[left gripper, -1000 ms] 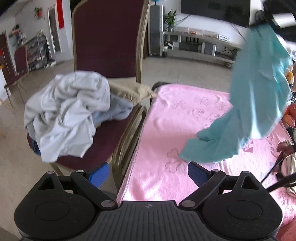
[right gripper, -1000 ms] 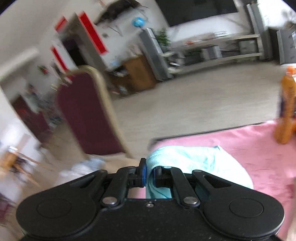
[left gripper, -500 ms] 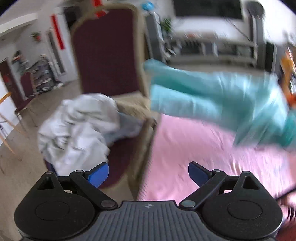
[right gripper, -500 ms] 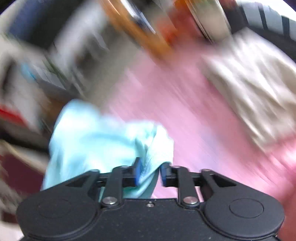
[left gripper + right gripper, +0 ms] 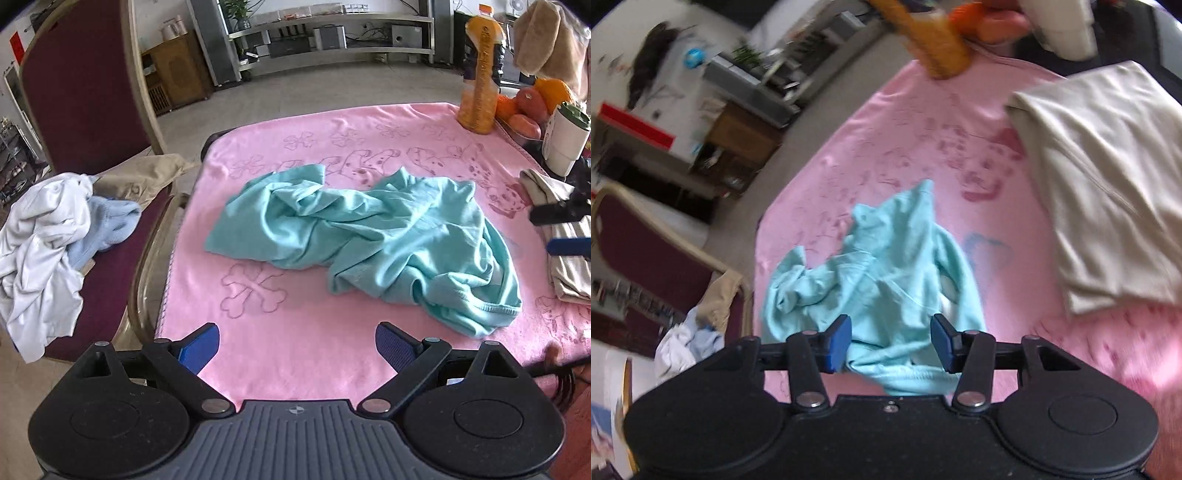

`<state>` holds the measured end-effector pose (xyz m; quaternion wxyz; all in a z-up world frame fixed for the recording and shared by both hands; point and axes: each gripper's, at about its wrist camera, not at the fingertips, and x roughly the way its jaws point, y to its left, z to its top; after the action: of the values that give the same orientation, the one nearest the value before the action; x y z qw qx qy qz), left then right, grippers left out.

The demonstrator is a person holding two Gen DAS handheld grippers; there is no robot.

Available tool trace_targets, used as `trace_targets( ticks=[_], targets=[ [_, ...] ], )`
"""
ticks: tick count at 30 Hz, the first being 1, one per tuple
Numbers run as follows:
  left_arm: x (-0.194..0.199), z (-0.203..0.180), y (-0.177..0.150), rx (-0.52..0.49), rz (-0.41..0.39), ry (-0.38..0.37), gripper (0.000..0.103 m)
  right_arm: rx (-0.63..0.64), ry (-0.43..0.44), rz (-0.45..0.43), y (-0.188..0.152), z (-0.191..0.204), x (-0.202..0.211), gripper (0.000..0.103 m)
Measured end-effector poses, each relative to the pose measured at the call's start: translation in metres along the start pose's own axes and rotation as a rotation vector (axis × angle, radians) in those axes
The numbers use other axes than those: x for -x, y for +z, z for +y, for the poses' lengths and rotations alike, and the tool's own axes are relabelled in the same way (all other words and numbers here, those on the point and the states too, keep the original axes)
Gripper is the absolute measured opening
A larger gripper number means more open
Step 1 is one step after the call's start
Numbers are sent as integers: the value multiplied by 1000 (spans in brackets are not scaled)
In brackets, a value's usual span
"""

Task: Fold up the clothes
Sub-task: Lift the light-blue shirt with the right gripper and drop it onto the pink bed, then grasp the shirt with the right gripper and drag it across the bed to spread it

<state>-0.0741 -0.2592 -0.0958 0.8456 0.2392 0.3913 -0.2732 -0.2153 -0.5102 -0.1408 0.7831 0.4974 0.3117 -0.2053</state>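
— Where does the garment lie?

— A teal shirt (image 5: 373,240) sprawls crumpled across the middle of the pink blanket (image 5: 295,354), no longer aloft: a second ago it hung in the air from the right gripper, and half a second ago it streaked across the left wrist view in mid-swing.

— And the tools?

— The right gripper (image 5: 891,341) has let go; its blue pads (image 5: 839,343) stand wide apart just above the shirt's near hem, where earlier they were pinched on a fold of the cloth. The left gripper (image 5: 297,347) hovers over the blanket's near edge, fingers spread wide and holding nothing, as in both earlier views.

— What surrounds the scene?

— Just right of the shirt rests a folded beige garment (image 5: 1104,184). At the blanket's far right corner stands an orange juice bottle (image 5: 480,70), with a pile of fruit (image 5: 532,103) and a white cup (image 5: 565,144) beside it. To the left, a maroon chair (image 5: 77,85) carries a heap of white clothes (image 5: 40,254), a pale blue piece (image 5: 103,229) and a tan one (image 5: 147,177), unchanged from a second ago
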Motion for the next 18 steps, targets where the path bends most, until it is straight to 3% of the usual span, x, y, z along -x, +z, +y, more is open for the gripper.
trace_targets(
  ticks=[3,7,14,16,17,18],
  targets=[
    [-1,-6,10,17,-16,11,94,61,38,-24,9,3,-3,43],
    [-7,-15,23,39,-37,23,94,126,22,-11,38,5,-32,38],
    [-28,-32,25,25,12,26,94,163,-130,172,57,-4,-106,38],
    [-31,-33,24,28,19,32,94,189,-141,153,58,1,-116,36],
    [-32,-34,24,30,22,37,94,213,-129,124,57,5,-117,28],
    [-31,-34,24,30,22,42,94,246,-109,100,56,11,-116,2]
  ],
)
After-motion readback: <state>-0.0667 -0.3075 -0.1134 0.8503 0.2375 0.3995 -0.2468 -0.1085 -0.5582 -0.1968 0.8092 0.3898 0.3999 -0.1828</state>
